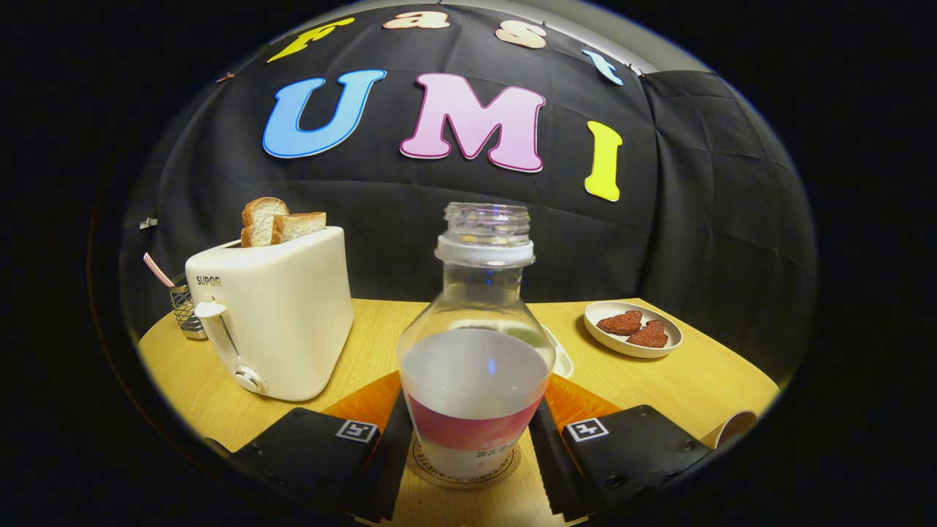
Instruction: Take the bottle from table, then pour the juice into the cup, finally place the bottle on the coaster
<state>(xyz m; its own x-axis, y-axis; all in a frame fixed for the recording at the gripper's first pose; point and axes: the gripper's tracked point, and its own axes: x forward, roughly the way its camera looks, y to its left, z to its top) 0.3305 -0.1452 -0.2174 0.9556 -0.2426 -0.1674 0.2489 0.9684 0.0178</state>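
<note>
Between the claw's fingers the uncapped bottle stands upright on the round coaster on the worktop, about half full. Whether the fingers press or merely flank it cannot be told. Judging by this, the pouring seems done and only letting go remains.

The wooden counter carries a toaster, a wire basket, a plate, and a bottle seemingly on a coaster.
</note>
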